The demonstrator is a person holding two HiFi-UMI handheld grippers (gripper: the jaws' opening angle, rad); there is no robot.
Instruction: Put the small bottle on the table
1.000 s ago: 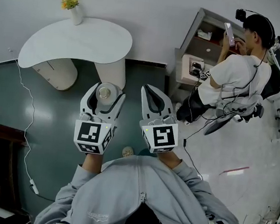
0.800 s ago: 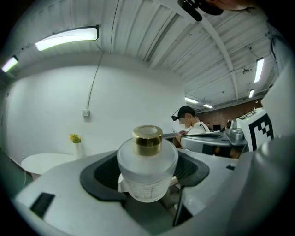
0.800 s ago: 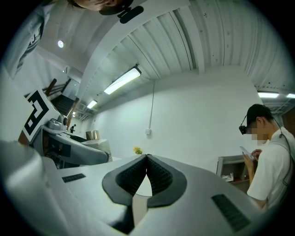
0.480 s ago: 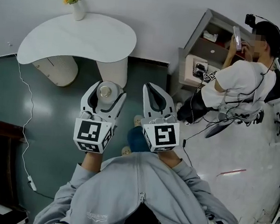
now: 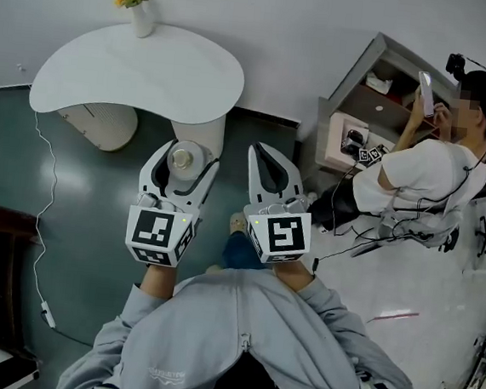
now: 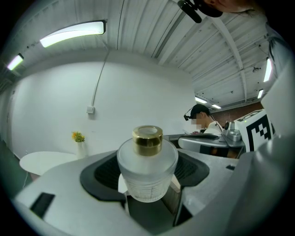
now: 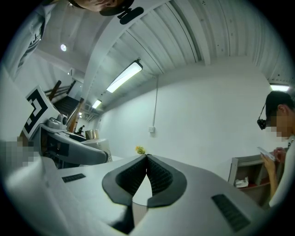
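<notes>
Left gripper (image 5: 184,160) jaws grasp the small bottle (image 6: 147,168); right gripper (image 5: 257,155) jaws clenched together.

Office room (white table (image 5: 135,72), cabinet (image 5: 350,76))

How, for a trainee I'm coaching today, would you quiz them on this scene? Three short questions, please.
1. True or false: the left gripper is holding the small bottle.
2. What stands on the white table? A) a vase of flowers B) a laptop C) a mug
3. Fill in: the jaws of the right gripper are ____ with nothing between them.

Key: 1 true; 2 A; 3 shut.
</notes>
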